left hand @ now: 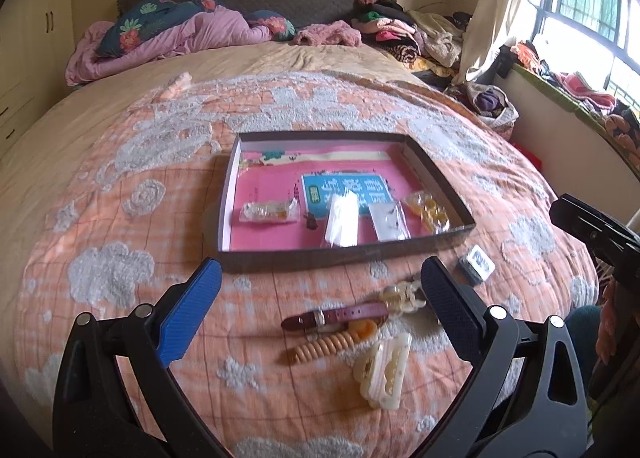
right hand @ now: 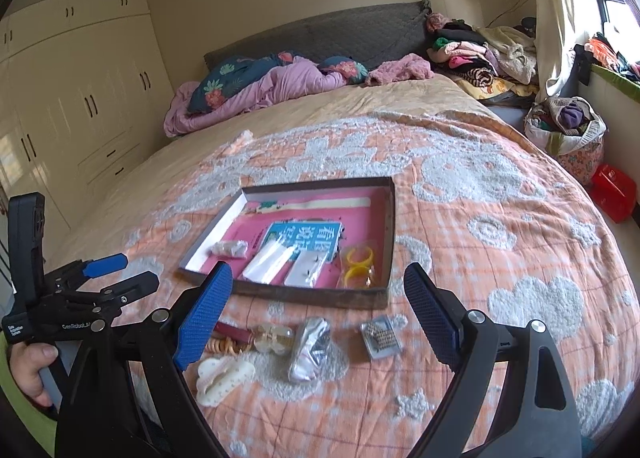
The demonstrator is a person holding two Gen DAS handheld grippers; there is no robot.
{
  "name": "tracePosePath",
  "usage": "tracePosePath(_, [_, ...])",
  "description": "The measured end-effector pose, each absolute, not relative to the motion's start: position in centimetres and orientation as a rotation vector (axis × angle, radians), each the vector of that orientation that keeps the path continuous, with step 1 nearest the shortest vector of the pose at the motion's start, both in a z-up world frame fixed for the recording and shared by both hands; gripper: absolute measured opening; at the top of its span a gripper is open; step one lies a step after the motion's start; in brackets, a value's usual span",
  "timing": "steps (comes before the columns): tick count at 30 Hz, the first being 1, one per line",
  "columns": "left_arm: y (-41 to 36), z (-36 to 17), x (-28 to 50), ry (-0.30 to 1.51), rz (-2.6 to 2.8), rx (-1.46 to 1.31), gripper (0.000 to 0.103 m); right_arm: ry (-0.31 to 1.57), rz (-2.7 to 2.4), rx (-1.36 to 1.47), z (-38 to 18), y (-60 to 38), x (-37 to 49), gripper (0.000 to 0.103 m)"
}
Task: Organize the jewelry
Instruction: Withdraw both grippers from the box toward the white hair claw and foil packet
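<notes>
A shallow box (right hand: 386, 242) lies on the bedspread (right hand: 500, 242). In the box four small bags (right hand: 267, 260) lie in a row along its near wall. In front of the box, on the bedspread, lie a watch strap (left hand: 340, 316), a coiled hair tie (left hand: 320, 350), a hair claw (left hand: 386, 372), a foil packet (right hand: 310, 348) and a small card of beads (right hand: 380, 338). Behind the box, at the head of the bed, lie pillows (right hand: 228, 84) and a heap of clothes (right hand: 472, 54).

Left gripper (left hand: 321, 308): jaws spread wide, nothing between them, blue-padded fingers (left hand: 191, 314) pointing forward. Right gripper (right hand: 318, 316): likewise spread wide and empty. Person's left hand (right hand: 30, 372) wrapped around the left gripper's handle.
</notes>
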State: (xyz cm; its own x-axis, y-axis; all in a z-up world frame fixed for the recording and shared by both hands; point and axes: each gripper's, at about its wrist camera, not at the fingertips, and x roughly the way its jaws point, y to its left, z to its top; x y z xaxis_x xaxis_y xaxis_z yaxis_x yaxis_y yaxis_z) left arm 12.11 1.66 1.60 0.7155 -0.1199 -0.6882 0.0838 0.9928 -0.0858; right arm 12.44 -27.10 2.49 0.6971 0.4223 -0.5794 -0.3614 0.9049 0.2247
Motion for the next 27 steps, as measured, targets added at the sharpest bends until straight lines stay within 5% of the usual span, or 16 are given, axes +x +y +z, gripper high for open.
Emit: tracePosePath(27, [-0.8, -5.6, 9.0, 0.946, -0.193, 0.029, 0.093, 0.833, 0.488, 0.022, -3.3, -25.4, 11.3, 0.087])
